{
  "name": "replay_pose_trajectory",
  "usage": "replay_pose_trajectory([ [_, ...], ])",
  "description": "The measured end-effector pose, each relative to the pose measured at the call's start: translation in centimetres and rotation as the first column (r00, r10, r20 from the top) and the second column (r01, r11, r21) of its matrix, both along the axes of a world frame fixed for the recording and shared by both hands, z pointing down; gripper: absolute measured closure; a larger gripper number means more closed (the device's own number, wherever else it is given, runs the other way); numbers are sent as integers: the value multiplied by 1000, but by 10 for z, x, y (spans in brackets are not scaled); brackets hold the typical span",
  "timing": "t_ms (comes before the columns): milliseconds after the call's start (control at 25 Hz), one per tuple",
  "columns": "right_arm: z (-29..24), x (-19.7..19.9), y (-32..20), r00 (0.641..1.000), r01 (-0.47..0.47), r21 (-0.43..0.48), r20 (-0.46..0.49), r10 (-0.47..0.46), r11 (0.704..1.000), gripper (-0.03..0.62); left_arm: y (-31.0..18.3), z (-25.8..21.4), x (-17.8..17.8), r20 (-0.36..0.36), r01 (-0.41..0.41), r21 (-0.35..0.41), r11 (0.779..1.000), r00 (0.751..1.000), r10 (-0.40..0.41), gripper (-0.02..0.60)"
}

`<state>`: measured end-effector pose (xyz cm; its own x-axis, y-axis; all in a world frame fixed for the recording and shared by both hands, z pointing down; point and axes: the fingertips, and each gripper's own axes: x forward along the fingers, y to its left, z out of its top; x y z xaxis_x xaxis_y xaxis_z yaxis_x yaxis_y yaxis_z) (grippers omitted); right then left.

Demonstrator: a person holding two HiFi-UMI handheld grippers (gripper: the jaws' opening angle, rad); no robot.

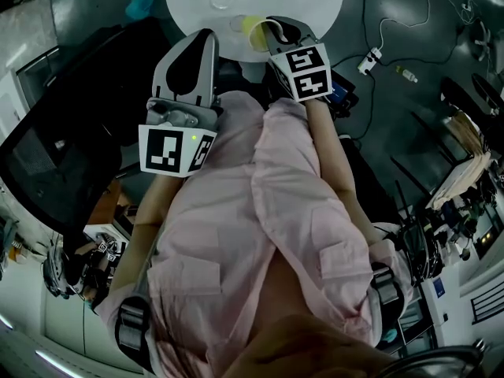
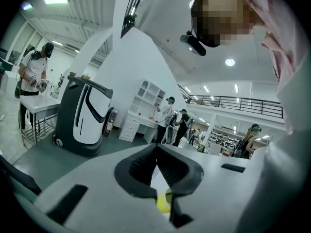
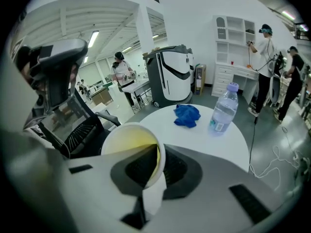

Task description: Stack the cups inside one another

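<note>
The cup was white outside and yellow inside; the cloth blue; the round table white; the person's shirt pale pink.

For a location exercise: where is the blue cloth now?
In the right gripper view, the blue cloth lies on the white table, just left of the water bottle.

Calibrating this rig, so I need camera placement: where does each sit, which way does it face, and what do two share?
Head view: on the person's head, facing steeply down at the pink shirt, left gripper, right gripper and white table.
Left gripper view: on the left gripper, looking roughly level across the room past its shut jaws; pink sleeve at right.
Right gripper view: on the right gripper, tilted down at the table; jaws pinch the yellow cup.
Shared: head and right gripper views show cup, table, bottle, blue cloth.
</note>
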<state>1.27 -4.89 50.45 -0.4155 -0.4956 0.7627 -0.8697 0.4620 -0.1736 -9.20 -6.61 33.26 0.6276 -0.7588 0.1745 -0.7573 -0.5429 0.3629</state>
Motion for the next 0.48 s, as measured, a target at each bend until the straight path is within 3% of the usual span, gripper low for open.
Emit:
replay_pose_trajectory([
  [480, 28, -14, 6, 996, 85, -32, -39, -86, 996, 557, 4, 0, -6, -3, 29, 8, 1000, 1000, -29, 566],
])
